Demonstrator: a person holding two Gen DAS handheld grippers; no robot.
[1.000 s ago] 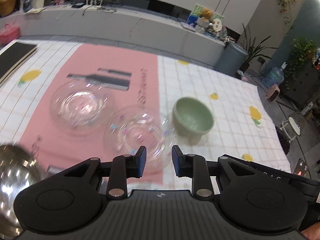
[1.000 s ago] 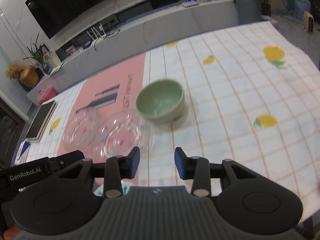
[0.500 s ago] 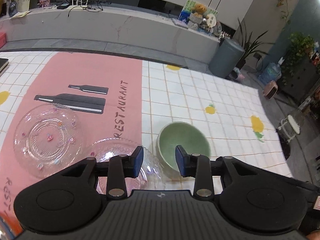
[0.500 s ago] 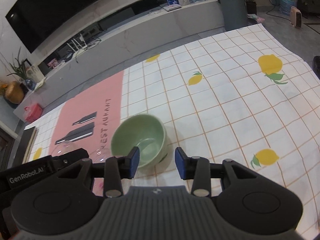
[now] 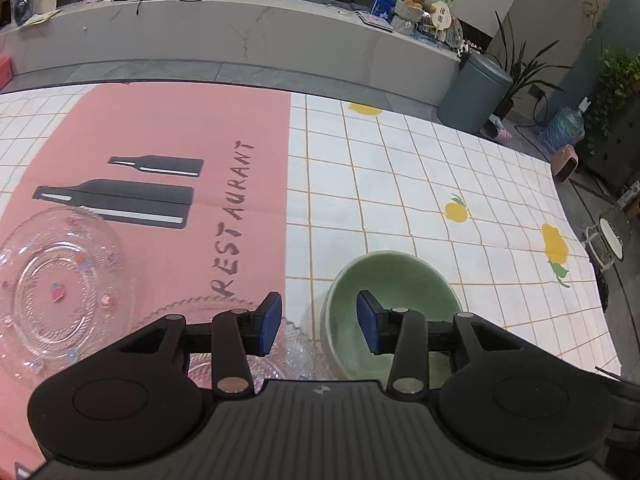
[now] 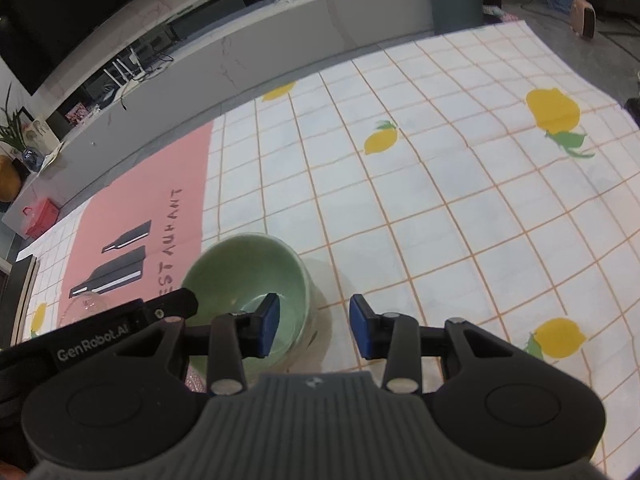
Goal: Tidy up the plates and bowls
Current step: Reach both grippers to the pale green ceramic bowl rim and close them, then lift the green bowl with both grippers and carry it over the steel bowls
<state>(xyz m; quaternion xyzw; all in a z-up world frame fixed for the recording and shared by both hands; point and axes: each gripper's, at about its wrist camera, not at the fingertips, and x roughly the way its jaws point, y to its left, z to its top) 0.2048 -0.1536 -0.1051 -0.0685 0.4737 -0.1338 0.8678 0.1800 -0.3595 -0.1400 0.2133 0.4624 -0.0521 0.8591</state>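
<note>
A pale green bowl stands upright on the checked cloth, just right of the pink mat. My left gripper hangs low over the bowl's left rim with its jaws opening. One fingertip is over the bowl's hollow and the other over a clear glass plate; neither pad touches the rim. A second glass plate lies further left. In the right wrist view my right gripper is open and straddles the right rim of the green bowl, one finger inside and one outside.
A pink mat printed with bottles and RESTAURANT covers the left part of the lemon-patterned tablecloth. Beyond the table's far edge stand a grey bin and a long stone bench. The left gripper's body sits close beside the right one.
Both grippers have come forward and down onto the green bowl, which now sits between their fingers. The left jaws have widened. A metal bowl at lower left has left the view.
</note>
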